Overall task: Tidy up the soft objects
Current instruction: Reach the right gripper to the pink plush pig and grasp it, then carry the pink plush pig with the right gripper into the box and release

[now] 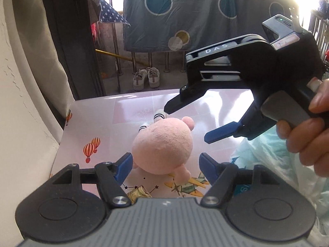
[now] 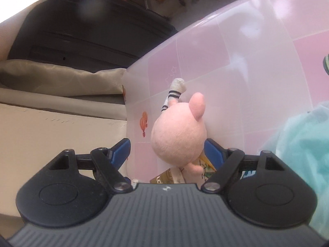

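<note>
The left gripper (image 1: 164, 165) stands apart around the pink plush doll (image 1: 162, 142), gripping nothing; the right gripper (image 1: 186, 123) hangs apart above it. The doll lies on the pink table (image 1: 127, 111), beside the pale green bag (image 1: 273, 152). Likely light and squashy, it is best pinched across its round head. Its long axis runs away, with its striped legs (image 1: 158, 116) farthest.

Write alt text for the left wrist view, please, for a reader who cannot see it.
A pink plush toy lies on a pink patterned table between the open left tongs. The right tongs, held by a hand, hover open above it beside a pale plastic bag.
</note>
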`<state>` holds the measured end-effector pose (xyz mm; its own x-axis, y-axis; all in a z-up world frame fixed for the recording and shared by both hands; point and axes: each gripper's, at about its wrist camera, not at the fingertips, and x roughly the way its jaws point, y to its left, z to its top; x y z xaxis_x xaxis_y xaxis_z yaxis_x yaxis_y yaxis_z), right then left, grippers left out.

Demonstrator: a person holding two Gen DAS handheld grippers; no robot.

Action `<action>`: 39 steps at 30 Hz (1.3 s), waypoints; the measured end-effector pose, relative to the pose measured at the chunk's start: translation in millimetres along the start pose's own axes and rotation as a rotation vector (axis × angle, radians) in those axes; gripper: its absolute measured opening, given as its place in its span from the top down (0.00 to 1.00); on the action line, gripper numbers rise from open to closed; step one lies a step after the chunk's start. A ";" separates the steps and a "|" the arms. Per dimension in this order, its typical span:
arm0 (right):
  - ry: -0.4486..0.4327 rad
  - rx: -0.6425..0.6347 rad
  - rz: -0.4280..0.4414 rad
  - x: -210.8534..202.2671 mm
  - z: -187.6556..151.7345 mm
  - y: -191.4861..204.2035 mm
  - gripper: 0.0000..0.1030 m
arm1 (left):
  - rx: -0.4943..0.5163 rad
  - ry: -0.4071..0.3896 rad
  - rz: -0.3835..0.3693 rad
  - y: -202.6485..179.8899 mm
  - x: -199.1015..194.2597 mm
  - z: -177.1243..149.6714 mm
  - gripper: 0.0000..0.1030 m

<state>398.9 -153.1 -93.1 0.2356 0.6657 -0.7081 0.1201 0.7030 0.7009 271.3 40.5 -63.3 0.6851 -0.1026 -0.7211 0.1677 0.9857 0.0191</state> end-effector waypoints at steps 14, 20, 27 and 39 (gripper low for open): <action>0.020 0.041 -0.008 35.6 2.2 -16.3 0.40 | -0.126 0.120 -0.040 14.9 31.7 11.3 0.48; -0.008 0.021 0.039 -13.5 -21.7 -4.0 0.40 | -0.099 0.060 -0.073 -0.2 -23.7 17.1 0.48; -0.121 0.014 0.133 -128.8 -74.5 -22.2 0.41 | -0.032 -0.033 -0.226 -64.9 -110.7 11.8 0.47; -0.408 0.078 -0.102 -354.9 -137.1 -158.3 0.41 | 0.102 -0.021 -0.353 -155.6 -152.8 -42.2 0.32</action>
<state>164.0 -466.2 35.6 0.5794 0.4291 -0.6929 0.2312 0.7286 0.6447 110.5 -91.5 14.8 0.5867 -0.4380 -0.6812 0.4658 0.8705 -0.1585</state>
